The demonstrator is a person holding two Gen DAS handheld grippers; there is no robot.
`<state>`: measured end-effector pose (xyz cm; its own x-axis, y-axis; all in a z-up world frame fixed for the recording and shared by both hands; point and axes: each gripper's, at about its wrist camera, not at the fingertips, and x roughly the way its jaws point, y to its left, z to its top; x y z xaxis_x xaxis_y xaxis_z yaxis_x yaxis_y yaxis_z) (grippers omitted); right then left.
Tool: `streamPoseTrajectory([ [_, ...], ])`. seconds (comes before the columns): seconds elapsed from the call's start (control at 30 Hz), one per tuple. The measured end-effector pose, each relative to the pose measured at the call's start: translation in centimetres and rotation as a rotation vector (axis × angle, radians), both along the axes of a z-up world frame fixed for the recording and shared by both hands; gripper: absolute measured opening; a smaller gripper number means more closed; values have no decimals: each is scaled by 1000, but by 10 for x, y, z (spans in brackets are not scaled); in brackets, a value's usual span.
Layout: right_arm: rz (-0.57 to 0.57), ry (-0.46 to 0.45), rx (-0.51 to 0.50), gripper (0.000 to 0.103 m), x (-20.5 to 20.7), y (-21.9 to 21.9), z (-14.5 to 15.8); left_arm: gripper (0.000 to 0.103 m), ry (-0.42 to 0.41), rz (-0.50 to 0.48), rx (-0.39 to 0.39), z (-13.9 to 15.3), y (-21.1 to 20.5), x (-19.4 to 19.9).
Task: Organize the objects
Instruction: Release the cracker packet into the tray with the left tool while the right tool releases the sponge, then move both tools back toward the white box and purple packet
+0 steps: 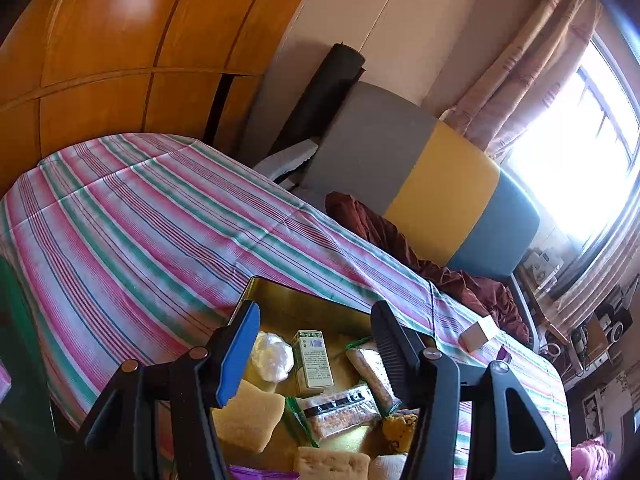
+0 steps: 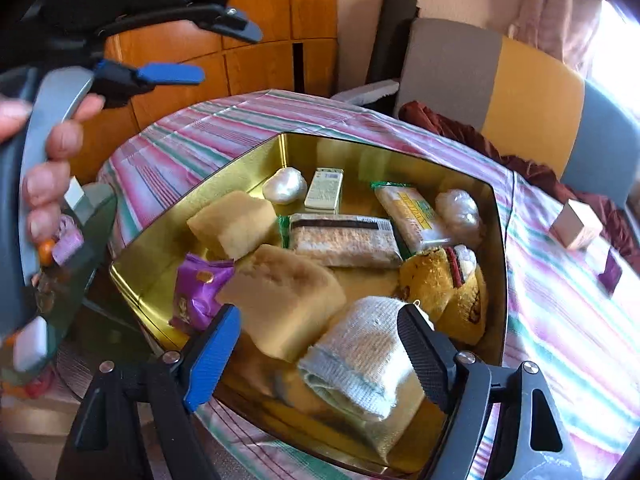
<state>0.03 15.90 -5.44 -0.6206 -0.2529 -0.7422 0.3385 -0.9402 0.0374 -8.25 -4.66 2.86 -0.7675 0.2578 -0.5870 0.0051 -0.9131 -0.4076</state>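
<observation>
1. We saw a gold tin on the striped table, packed with sponges, snack packets and a folded cloth; a small box sat near the table's right edge.
2. Our left hand-held gripper hung above the tin's left side, jaws apart, empty.
3. Our right hand-held gripper straddled the cloth, jaws apart, gripping nothing.

Purple wrapper — cut off below

Black tool: one blue finger, one ribbed black, silver screws.
</observation>
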Motion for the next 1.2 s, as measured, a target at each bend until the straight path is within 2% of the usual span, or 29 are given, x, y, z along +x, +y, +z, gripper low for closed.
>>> streamPoseTrajectory([
  [0.07,-18,4,-51,82,2,9,6,58,-4,-1,0,-2,2,0],
  [0.2,-33,31,-41,82,6,17,14,58,-15,-15,-2,-6,9,1],
  [0.33,-51,48,-37,82,8,27,21,58,39,-34,45,-5,16,11],
  [0.57,-128,88,-36,82,0,61,39,62,60,-130,55,-9,46,21],
  [0.63,-148,95,-40,83,-1,71,43,67,51,-172,70,-14,58,25],
  [0.77,-200,125,-28,86,3,99,47,68,18,-259,52,-24,87,33],
  [0.9,-291,120,-13,86,1,140,36,68,-7,-355,33,-34,120,46],
  [1.2,-584,-16,-62,85,-24,279,-25,68,-38,-555,-37,-40,204,67],
])
